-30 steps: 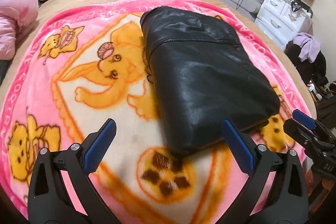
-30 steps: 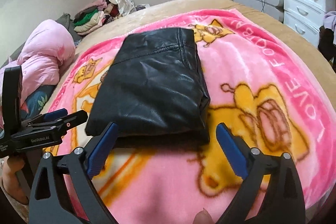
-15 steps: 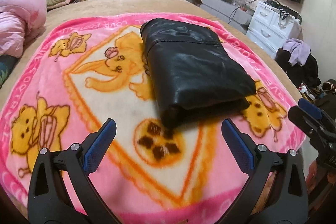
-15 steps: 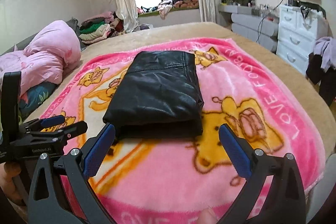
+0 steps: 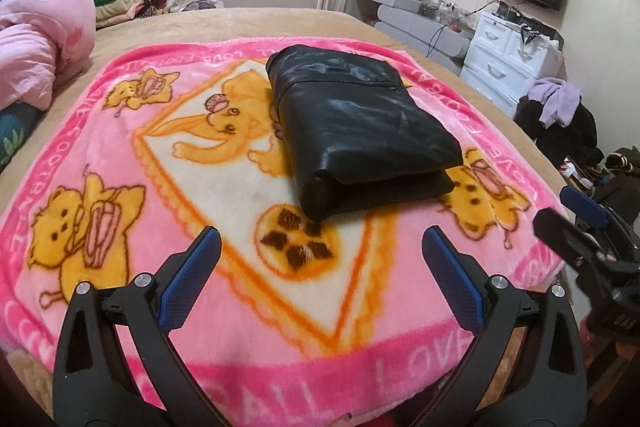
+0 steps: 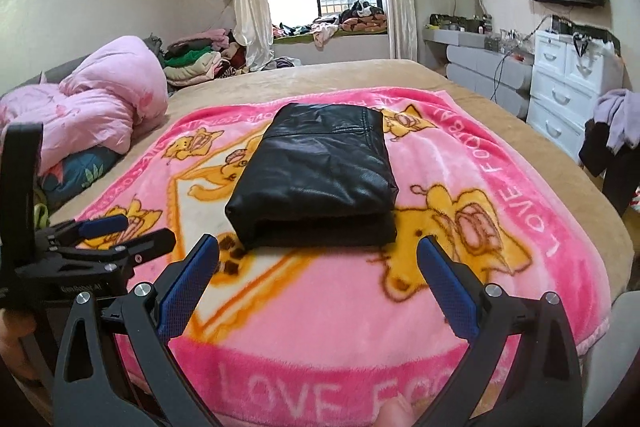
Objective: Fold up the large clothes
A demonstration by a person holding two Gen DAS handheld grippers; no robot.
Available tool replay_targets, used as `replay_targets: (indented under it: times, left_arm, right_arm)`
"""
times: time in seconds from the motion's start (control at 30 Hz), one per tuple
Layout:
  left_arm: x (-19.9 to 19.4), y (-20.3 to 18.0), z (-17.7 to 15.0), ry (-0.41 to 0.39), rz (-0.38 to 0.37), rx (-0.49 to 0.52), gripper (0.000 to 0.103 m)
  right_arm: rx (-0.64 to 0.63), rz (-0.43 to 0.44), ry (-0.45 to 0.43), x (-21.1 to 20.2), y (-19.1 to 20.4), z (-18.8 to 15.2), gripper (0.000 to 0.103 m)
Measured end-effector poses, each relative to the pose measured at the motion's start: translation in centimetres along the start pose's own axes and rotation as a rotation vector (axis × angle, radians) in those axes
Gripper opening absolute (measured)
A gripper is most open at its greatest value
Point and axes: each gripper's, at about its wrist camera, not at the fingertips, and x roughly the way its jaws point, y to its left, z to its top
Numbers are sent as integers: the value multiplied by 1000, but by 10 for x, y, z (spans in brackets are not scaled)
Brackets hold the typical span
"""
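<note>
Black leather-like garment lies already folded into a compact rectangle on the pink cartoon blanket, a little beyond the blanket's middle and toward its far right part in the left wrist view. Judging from its shape, the folding of this piece looks finished: the layers are stacked one on another, the near edge shows two thick folds lying flat, and no sleeve or leg sticks out to the side. What may be left is only to smooth it or to carry it off the blanket, and perhaps to take another piece from the piles of clothes beyond the blanket's far left corner. The surface is shiny with soft wrinkles, and a seam with a band crosses the far end. The left hand-held gripper has its jaws spread wide and holds nothing, above the blanket's near part, well apart from the garment. The right hand-held gripper is also spread and empty, near the blanket's front edge.
</note>
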Motion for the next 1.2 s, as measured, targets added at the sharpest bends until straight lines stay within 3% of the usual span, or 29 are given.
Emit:
replay_targets:
  times: [0.5, 1.2]
  left_arm:
    - [-12, 5, -15, -2, 15, -4, 95]
    - [-15, 15, -14, 0, 31, -18, 94]
  right_arm:
    - [-11, -29, 20, -7, 7, -26, 99]
    - [-10, -32, 32, -9, 5, -27, 99]
